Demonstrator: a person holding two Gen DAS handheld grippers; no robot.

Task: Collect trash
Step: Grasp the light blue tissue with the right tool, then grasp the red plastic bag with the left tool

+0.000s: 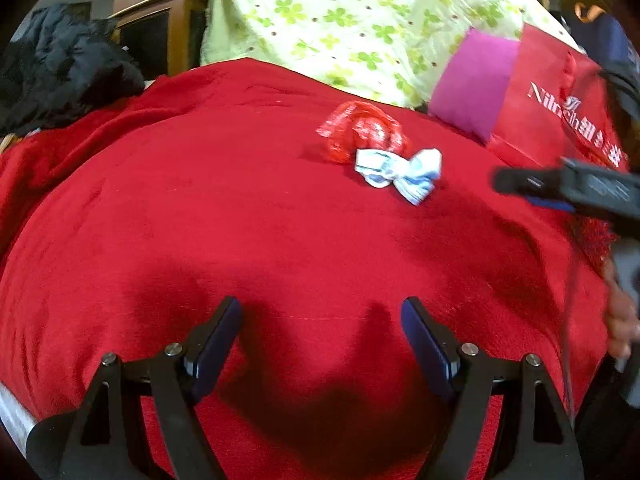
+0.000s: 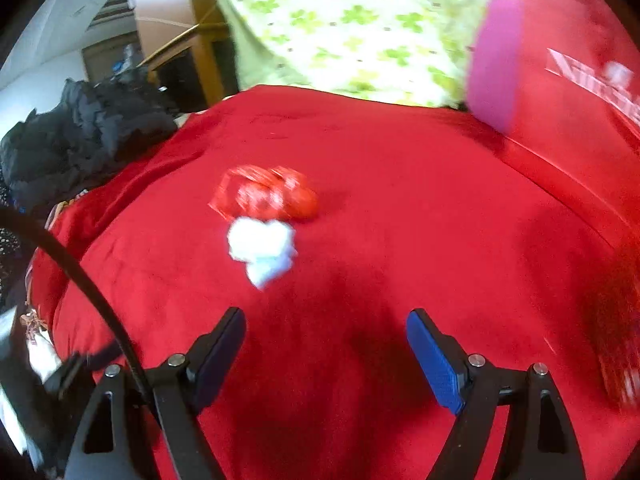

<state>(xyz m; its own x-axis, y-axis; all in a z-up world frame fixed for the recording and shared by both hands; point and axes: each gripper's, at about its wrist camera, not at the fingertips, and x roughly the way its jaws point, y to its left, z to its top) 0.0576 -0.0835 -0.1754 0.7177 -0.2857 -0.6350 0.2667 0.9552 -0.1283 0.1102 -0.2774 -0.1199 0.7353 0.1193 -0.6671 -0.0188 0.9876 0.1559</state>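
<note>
A crumpled red plastic wrapper (image 1: 362,130) lies on the red blanket (image 1: 200,220), touching a white-and-blue crumpled wrapper (image 1: 398,172) just in front of it. Both show blurred in the right wrist view, red wrapper (image 2: 266,196) and white wrapper (image 2: 262,250). My left gripper (image 1: 322,308) is open and empty, well short of the trash. My right gripper (image 2: 326,318) is open and empty, close to the white wrapper; it also shows at the right edge of the left wrist view (image 1: 560,188). A red paper bag (image 1: 560,112) with white lettering stands at the right.
A green clover-print pillow (image 1: 352,20) lies behind the blanket. A magenta panel (image 1: 474,82) belongs to the bag's side. A black garment (image 1: 60,68) is heaped at the left by a wooden bed frame (image 1: 180,24). A black cable (image 2: 84,280) crosses the right wrist view.
</note>
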